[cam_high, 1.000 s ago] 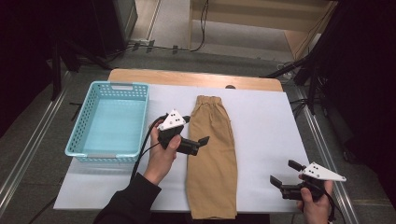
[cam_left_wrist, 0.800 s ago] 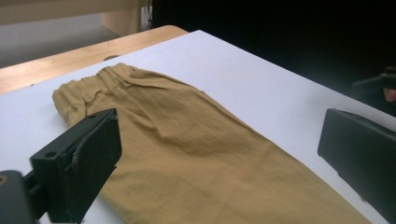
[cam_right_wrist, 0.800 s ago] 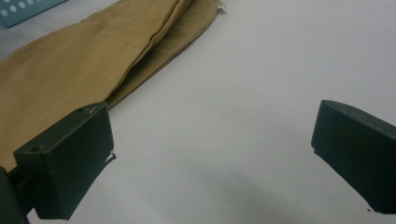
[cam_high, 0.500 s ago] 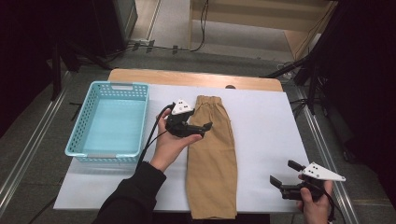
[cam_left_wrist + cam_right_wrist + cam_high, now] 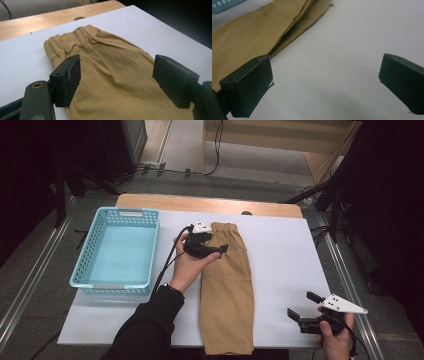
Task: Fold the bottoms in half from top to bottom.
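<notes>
Our left tool [image 5: 216, 251], jaws apart and just closing on nothing, hovers over the trousers' [image 5: 227, 295] waistband; our right tool [image 5: 306, 312] waits released, beside their hem.

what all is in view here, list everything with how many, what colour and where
trousers: one, tan, folded lengthwise, down the middle of the board
basket: one, light blue, left of the trousers
board: one, white, on the table
table: one, wooden, far edge showing beyond the board
left hand-held gripper: one, black, over the trousers' waistband end, jaws apart and just been closing, nothing pinched
right hand-held gripper: one, black, at the board's near right corner, jaws open over bare board
</notes>
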{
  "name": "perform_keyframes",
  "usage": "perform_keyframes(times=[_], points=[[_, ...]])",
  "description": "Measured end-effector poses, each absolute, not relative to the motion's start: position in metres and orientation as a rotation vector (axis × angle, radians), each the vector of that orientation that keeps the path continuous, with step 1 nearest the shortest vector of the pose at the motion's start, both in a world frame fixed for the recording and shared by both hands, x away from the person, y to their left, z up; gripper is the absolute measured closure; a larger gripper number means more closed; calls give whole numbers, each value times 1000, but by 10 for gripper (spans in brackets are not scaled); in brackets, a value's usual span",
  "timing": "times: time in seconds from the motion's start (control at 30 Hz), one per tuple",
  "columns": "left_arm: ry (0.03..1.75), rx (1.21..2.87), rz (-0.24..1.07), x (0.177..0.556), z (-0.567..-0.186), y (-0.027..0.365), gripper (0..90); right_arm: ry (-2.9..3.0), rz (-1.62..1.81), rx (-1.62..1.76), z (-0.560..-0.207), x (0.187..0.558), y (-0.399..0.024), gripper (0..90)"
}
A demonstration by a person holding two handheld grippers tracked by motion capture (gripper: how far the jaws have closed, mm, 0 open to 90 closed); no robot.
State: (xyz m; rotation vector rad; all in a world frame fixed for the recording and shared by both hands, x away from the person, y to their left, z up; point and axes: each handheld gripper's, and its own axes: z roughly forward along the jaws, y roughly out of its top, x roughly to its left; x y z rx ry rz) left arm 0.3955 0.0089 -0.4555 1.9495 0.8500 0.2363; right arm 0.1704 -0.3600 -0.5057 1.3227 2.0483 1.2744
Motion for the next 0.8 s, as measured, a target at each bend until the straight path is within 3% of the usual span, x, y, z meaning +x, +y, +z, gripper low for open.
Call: perform_keyframes(times=[0.8], points=[[1035, 1952, 235, 454, -484, 11, 302, 2073, 1262, 1306, -506, 174, -352, 0]])
